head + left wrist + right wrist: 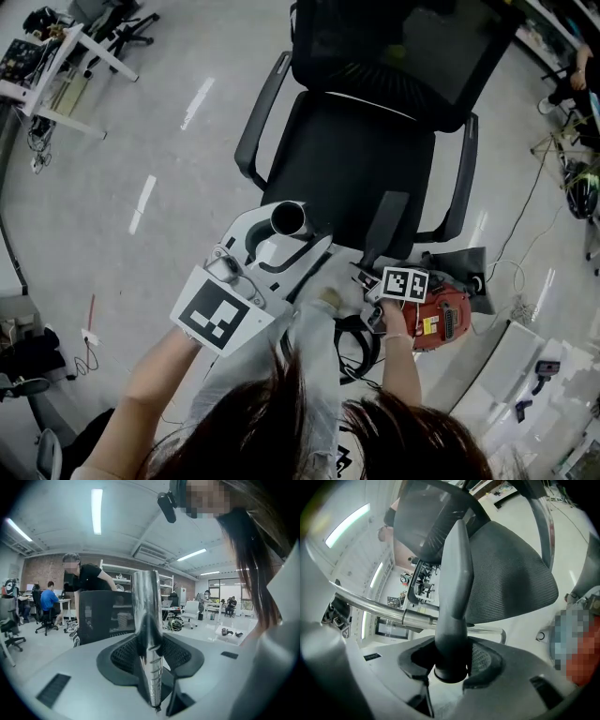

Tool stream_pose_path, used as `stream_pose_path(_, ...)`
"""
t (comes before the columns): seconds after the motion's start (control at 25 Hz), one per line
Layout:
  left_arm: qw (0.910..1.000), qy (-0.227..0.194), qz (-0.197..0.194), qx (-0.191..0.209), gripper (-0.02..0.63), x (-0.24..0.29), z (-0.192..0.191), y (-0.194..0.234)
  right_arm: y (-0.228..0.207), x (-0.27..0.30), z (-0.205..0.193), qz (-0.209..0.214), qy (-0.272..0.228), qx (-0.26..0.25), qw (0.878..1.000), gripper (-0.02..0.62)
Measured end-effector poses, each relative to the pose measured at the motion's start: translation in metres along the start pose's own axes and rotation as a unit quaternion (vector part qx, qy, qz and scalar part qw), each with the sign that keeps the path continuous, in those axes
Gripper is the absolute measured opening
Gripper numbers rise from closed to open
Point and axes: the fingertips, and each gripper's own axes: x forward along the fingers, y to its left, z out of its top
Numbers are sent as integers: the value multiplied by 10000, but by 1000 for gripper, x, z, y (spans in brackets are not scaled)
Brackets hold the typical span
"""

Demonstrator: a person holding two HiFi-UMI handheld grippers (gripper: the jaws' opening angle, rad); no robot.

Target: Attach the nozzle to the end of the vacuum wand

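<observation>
My left gripper (278, 246) (151, 660) is shut on the chrome vacuum wand (289, 218) (146, 616), which stands upright between the jaws with its open end facing up at the head view. My right gripper (373, 269) (451, 662) is shut on the round base of a dark grey tapered crevice nozzle (385, 223) (456, 569), whose tip points away over the chair seat. In the head view the nozzle sits to the right of the wand end, apart from it. The wand (379, 608) also crosses behind the nozzle in the right gripper view.
A black mesh office chair (361, 141) stands directly ahead, its seat under both tools. The red vacuum body (441, 319) lies on the floor at the right with a black hose (354, 345). Desks, cables and other people fill the room edges.
</observation>
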Motion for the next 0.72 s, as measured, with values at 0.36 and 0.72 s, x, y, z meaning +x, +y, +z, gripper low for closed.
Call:
stream_pose_path(0.36, 9999, 96, -57, -21, 163, -6, 2, -2, 35, -23, -11, -105, -215, -54, 9997, 169)
stream_pose_path(0.72, 9997, 193, -133, -46, 161, -14, 5, -10, 76, -47, -22, -177, -520, -120, 9984, 169)
